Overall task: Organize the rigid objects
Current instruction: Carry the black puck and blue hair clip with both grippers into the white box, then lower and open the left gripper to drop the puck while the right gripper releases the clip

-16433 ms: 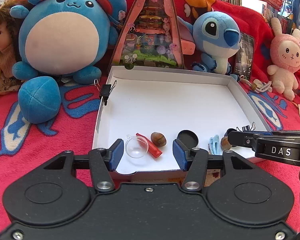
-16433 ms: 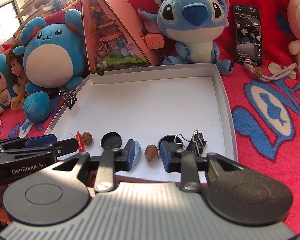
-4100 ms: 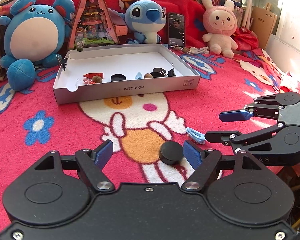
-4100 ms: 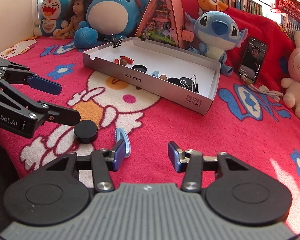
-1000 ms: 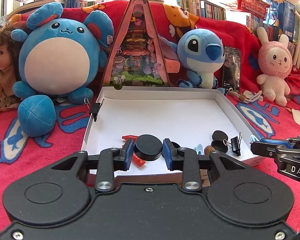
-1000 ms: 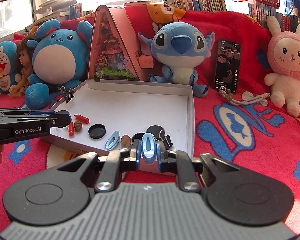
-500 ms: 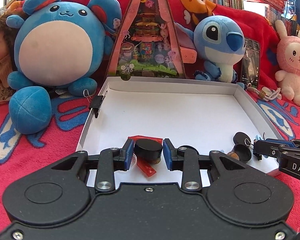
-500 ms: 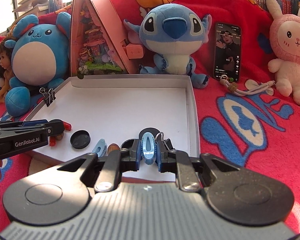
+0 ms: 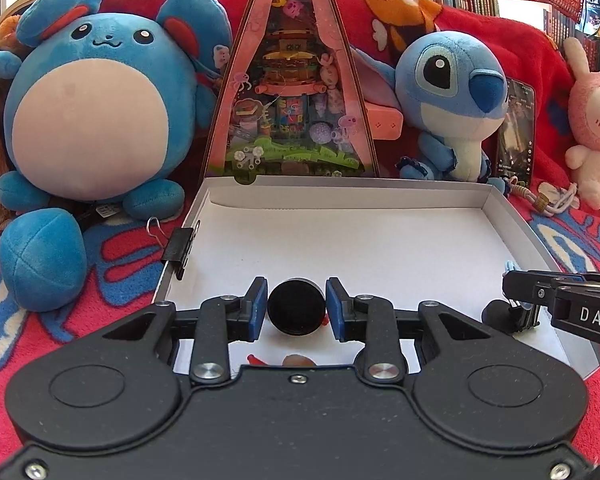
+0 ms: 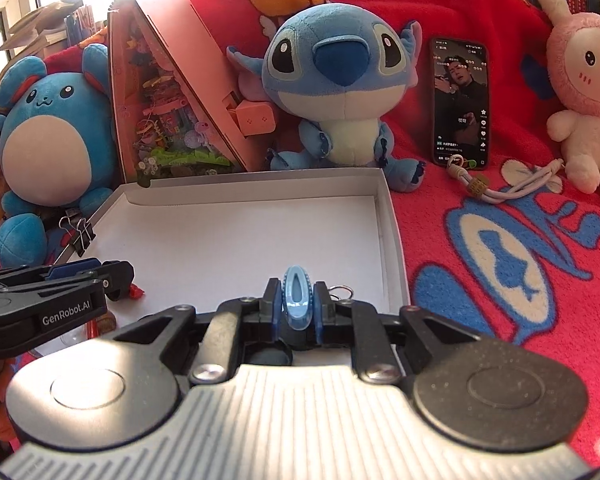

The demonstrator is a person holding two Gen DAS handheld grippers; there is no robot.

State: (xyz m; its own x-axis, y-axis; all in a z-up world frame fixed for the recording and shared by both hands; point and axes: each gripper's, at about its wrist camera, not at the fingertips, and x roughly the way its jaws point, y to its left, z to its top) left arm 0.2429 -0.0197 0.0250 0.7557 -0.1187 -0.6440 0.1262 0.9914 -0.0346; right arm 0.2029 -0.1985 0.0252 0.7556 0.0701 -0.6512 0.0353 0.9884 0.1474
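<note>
My left gripper point(image 9: 296, 307) is shut on a black round cap point(image 9: 296, 311) and hangs over the near part of the shallow white box point(image 9: 340, 204). Below it, a red piece point(image 9: 253, 359) and a brown nut point(image 9: 298, 360) peek out on the box floor. My right gripper point(image 10: 296, 302) is shut on a light blue hair clip point(image 10: 296, 300), held upright over the near right part of the same box point(image 10: 388, 224). Each gripper shows from the side in the other's view: the right one point(image 9: 512, 284) at the right, the left one point(image 10: 120, 276) at the left.
A black binder clip point(image 9: 180, 246) grips the box's left wall. Behind the box stand a blue round plush point(image 9: 96, 112), a pink triangular toy house point(image 9: 296, 92), a blue alien plush point(image 9: 456, 100), a phone point(image 10: 460, 104) and a pink bunny plush point(image 10: 580, 80). A red patterned blanket point(image 10: 500, 280) lies under everything.
Both grippers have moved forward over the box with their loads, and the box floor's small items have slipped under and behind the gripper bodies.
</note>
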